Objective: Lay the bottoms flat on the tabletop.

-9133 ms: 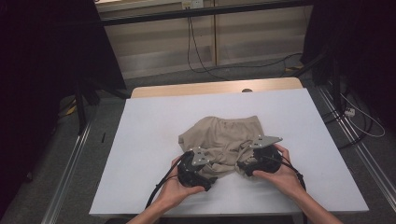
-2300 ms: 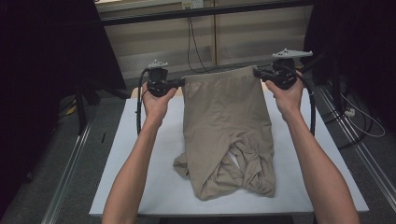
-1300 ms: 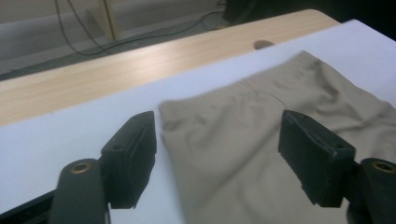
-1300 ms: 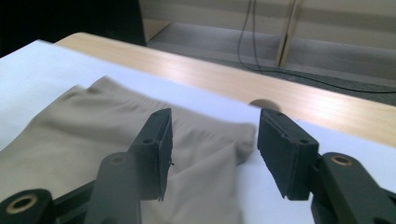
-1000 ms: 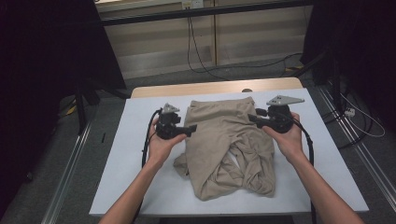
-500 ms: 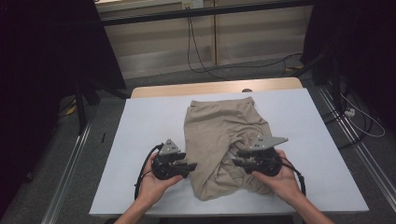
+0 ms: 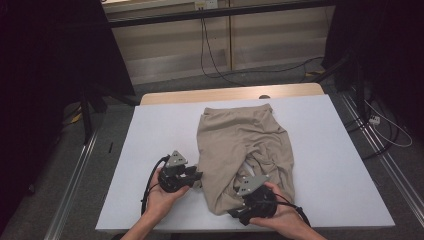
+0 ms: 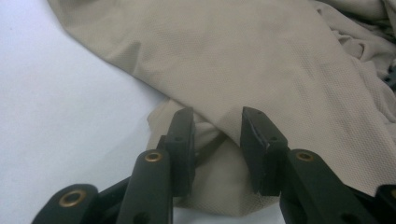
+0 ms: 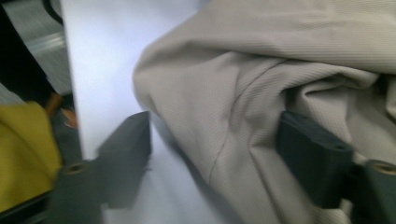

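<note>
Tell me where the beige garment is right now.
In the high view the beige garment lies mid-table on the white table, its near end between the left gripper and right gripper.

Overhead forward-down; two close gripper-mounted views

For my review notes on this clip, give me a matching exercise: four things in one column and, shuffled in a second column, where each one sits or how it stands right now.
1. beige garment
2. left gripper
3. right gripper
4. white table top

A. jaws wide apart over the cloth's near corner
B. lies crumpled along the middle
C. bears everything, on the grey floor
D. jaws narrowly apart around a fold at the cloth's left edge

Pairs: 1-B, 2-D, 3-A, 4-C
</note>
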Demonstrator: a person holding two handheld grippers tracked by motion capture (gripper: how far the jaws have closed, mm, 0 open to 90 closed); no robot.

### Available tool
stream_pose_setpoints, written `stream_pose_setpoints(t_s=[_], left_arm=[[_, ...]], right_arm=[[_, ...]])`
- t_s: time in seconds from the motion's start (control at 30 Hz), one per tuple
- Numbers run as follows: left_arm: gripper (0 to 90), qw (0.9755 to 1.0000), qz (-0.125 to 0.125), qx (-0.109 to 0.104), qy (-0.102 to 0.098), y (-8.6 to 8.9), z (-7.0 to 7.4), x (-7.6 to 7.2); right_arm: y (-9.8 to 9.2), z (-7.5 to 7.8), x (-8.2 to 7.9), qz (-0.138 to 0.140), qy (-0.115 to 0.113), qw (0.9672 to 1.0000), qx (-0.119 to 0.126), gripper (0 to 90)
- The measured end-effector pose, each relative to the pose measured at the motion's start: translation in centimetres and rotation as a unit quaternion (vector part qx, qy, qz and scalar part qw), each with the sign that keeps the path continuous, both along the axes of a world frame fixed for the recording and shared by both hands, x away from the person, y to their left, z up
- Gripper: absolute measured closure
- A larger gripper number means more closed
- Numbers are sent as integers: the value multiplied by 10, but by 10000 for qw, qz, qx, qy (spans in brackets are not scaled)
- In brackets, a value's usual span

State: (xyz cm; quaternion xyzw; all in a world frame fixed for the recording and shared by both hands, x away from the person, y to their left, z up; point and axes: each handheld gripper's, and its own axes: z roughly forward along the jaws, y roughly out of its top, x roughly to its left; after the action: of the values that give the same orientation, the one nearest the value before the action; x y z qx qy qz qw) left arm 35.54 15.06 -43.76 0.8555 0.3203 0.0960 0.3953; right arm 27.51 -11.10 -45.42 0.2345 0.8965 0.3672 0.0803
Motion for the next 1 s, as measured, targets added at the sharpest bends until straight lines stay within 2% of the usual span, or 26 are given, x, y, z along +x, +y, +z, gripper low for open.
stream_pose_setpoints(t_s=[0.03,0.1,0.13,0.17,0.23,0.27,0.3,0.37,0.4,0.47,0.53,0.63,0.7,0.77,0.83,0.93,0.97,1.0], left_arm=[[649,10000,-16,20,-7,0,0,-1],[632,10000,-25,47,-33,-1,0,-1],[619,10000,-17,28,-27,-2,0,-1],[598,10000,-6,-15,0,-2,0,-2],[576,10000,8,-36,-34,-2,1,-2],[550,9999,54,-93,-7,-1,2,-2],[518,9999,110,-131,17,-1,2,-1],[519,9994,198,-258,89,1,3,0],[519,9993,224,-275,98,1,4,1],[537,9992,244,-296,87,2,4,2],[569,9990,261,-345,101,2,5,1],[656,9994,102,-333,43,0,6,-2],[695,9997,-93,-225,26,-3,5,-5],[688,9998,-193,-67,-32,-10,2,-6],[583,9997,-207,99,-25,-18,-4,-3],[375,9996,-166,202,-55,-30,-6,7],[339,9995,-219,209,-59,-34,-7,10],[314,9989,-286,350,-80,-39,-9,14]], right_arm=[[2,-1,0,105,-88,9999,-100,193],[3,-3,1,32,-170,9998,-112,166],[3,-3,3,27,-96,9999,-85,216],[1,-2,4,-51,-82,9999,-32,342],[-4,0,9,-240,-211,9995,9,728],[-6,1,12,-331,-158,9993,59,808],[-9,2,17,-390,-124,9991,109,835],[-13,7,23,-530,-259,9981,197,848],[-16,11,27,-573,-324,9973,332,850],[-23,24,36,-772,-447,9941,615,853],[-30,36,45,-978,-570,9904,800,854],[-38,49,61,-1252,-763,9844,968,855],[-41,54,72,-1418,-829,9808,1054,855],[-43,57,82,-1528,-857,9779,1138,856],[-43,59,89,-1614,-870,9758,1195,855],[-44,64,98,-1715,-938,9725,1266,855],[-45,66,101,-1747,-919,9711,1345,855],[-45,67,103,-1762,-921,9700,1401,855]])
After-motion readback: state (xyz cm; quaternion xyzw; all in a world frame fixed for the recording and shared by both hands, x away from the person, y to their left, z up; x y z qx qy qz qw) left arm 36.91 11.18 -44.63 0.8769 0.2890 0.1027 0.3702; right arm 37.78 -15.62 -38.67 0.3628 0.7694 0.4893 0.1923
